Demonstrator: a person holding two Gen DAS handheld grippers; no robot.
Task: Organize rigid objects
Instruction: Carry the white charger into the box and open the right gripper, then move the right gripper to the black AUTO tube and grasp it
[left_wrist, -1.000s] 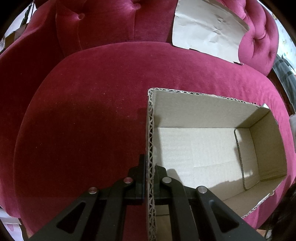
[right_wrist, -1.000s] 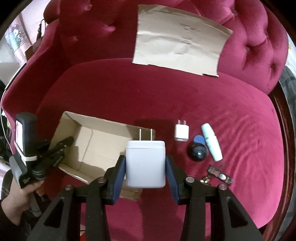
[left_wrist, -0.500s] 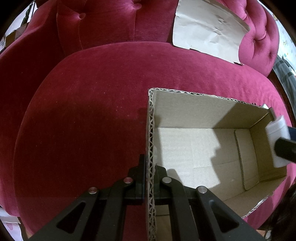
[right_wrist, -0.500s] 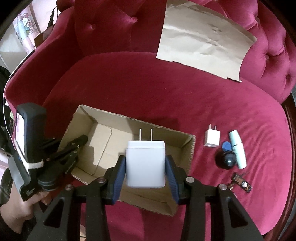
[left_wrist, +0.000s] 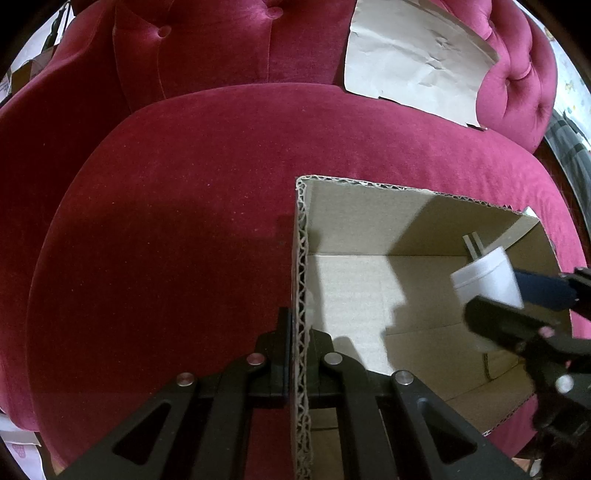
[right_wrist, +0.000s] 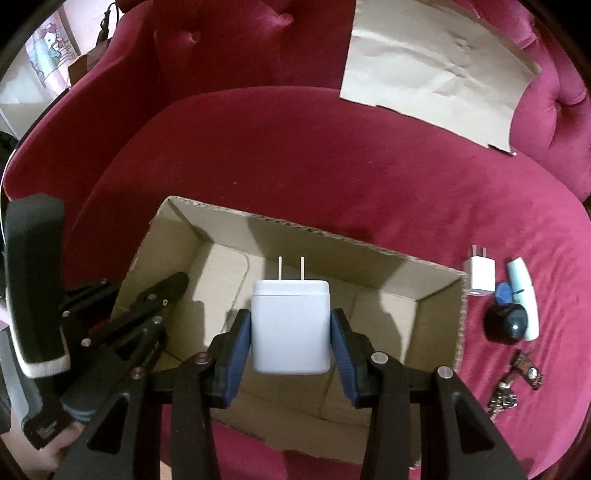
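An open cardboard box (right_wrist: 369, 254) sits on the red velvet seat; its inside is bare. My left gripper (left_wrist: 300, 332) is shut on the box's left wall (left_wrist: 301, 280) and also shows in the right wrist view (right_wrist: 173, 288). My right gripper (right_wrist: 291, 328) is shut on a large white plug charger (right_wrist: 290, 325), prongs pointing forward, held above the box's inside. In the left wrist view the charger (left_wrist: 487, 280) hangs over the box's right part.
Right of the box lie a small white charger (right_wrist: 479, 275), a pale tube (right_wrist: 522, 295), a blue pick (right_wrist: 503, 293), a black round object (right_wrist: 505, 325) and a small keychain (right_wrist: 517, 380). A brown paper sheet (right_wrist: 436, 66) leans on the sofa back.
My right gripper has carried the charger left, from beside the box to over its inside. The left gripper has stayed clamped on the box wall.
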